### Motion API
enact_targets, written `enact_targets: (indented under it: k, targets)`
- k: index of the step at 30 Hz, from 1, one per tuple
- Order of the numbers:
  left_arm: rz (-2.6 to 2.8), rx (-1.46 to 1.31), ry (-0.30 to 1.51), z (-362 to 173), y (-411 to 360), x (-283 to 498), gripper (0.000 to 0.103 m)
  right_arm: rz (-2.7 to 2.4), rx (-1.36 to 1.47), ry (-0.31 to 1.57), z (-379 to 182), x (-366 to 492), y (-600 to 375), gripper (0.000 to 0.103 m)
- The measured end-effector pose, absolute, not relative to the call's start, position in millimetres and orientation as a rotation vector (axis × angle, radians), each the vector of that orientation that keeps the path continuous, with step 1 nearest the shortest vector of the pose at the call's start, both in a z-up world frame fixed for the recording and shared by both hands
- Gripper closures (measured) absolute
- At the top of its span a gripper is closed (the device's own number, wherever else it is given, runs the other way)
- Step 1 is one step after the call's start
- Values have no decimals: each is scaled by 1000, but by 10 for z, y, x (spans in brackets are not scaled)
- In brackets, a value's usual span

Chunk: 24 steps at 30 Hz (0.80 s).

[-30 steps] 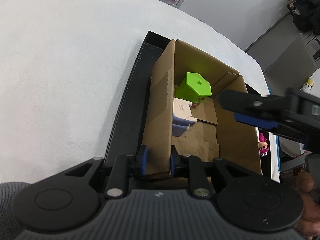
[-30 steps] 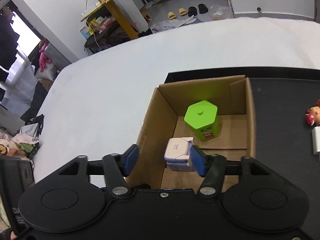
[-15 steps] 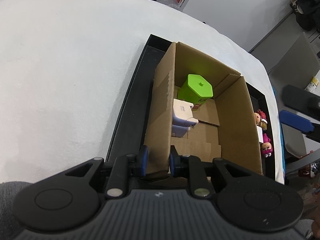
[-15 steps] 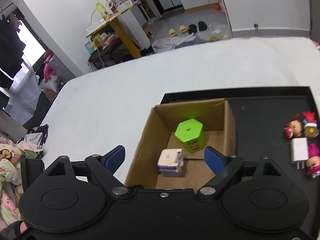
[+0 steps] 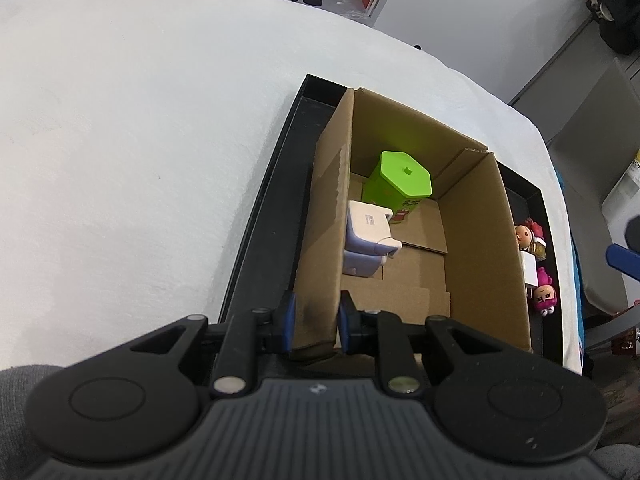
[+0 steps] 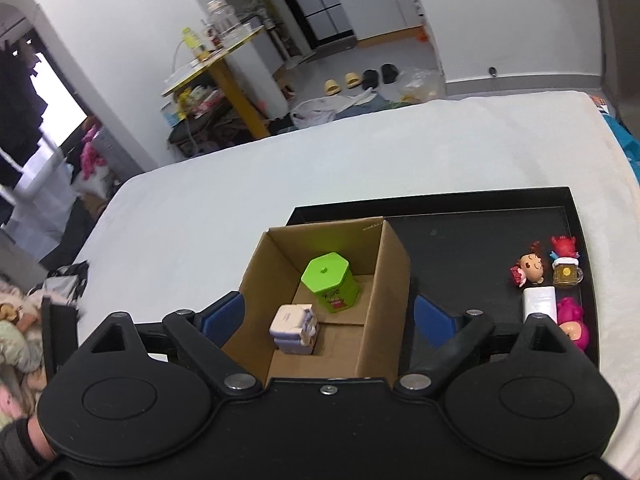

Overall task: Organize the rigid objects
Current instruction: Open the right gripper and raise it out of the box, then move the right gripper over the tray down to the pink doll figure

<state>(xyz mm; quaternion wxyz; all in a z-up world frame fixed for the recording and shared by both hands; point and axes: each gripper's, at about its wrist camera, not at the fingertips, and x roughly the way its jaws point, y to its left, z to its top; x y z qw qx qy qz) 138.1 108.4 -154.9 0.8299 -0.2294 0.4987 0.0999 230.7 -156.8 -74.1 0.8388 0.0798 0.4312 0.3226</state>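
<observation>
1. Your cardboard box (image 6: 382, 312) sits open-topped at the 9 o'clock end of the black tray (image 6: 472, 240), which lies on the white table (image 6: 320, 160).
2. Inside the box, the green hexagonal container (image 6: 330, 286) stands upright toward the far wall, at 12 o'clock.
3. The white and lavender adapter (image 6: 294, 330) rests on the box floor just beside the green container, at about its 7 o'clock, near the left wall.
4. On the tray's bare floor at 3 o'clock of the box, well apart from it, lie several small toy figures (image 6: 530, 270) and a white charger (image 6: 540, 300) in a tight cluster.
5. Your left gripper (image 5: 316, 322) is clenched on the box's near left wall, one blue pad on each face of the cardboard.
6. Your right gripper (image 6: 328, 318) is released: its jaws stand wide, above the box, with nothing pressed between the pads.
7. In the left wrist view, a blue finger (image 5: 622, 258) of the right gripper shows at 3 o'clock, past the tray's edge.
</observation>
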Motion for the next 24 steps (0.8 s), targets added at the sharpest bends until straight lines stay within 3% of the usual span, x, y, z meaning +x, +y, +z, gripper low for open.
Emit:
enact_targets:
  k: [24]
  targets:
    - [249,-398,1030,-1458,921,1377,83,627,165,875,-754,2439,-2380,11]
